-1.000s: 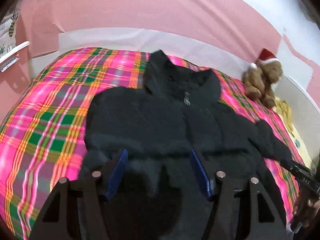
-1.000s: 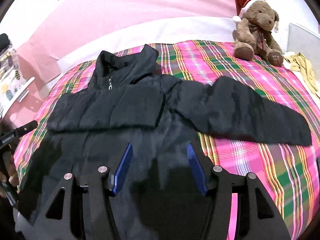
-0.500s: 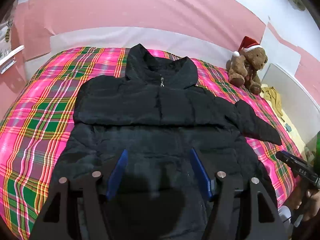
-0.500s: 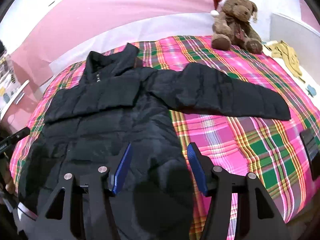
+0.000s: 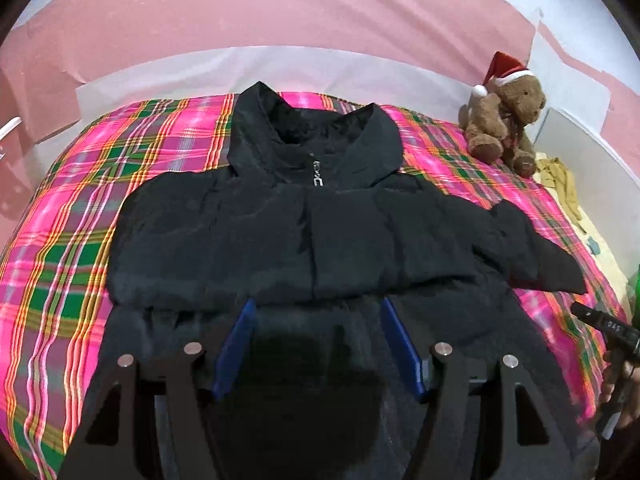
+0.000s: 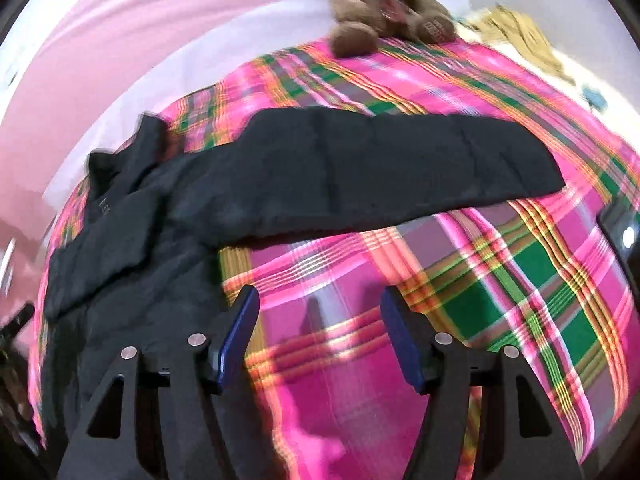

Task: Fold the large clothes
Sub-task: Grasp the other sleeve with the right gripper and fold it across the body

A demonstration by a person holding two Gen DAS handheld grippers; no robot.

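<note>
Travel of the right gripper (image 6: 319, 336) was the main change: in the earlier right wrist views it sat over the body of the black jacket (image 5: 304, 240), whereas now it stood over bare plaid bedspread (image 6: 520, 280) at lower centre of that frame, below the outstretched sleeve (image 6: 380, 168) that ran across the middle of the frame. This placement suggested that the sleeve was the next part to be folded inward. The other sleeve already lay folded across the chest, at centre left of the left wrist view. The right jaws had just been opening and stood wide apart with nothing between them, only bedspread showing in the gap. The left gripper (image 5: 318, 344) was likewise well open and empty; whether its pads touched the lower body of the jacket could not be told. The jacket lay flat, collar toward the top of the frame, with a teddy bear (image 5: 502, 120) well apart at upper right.
</note>
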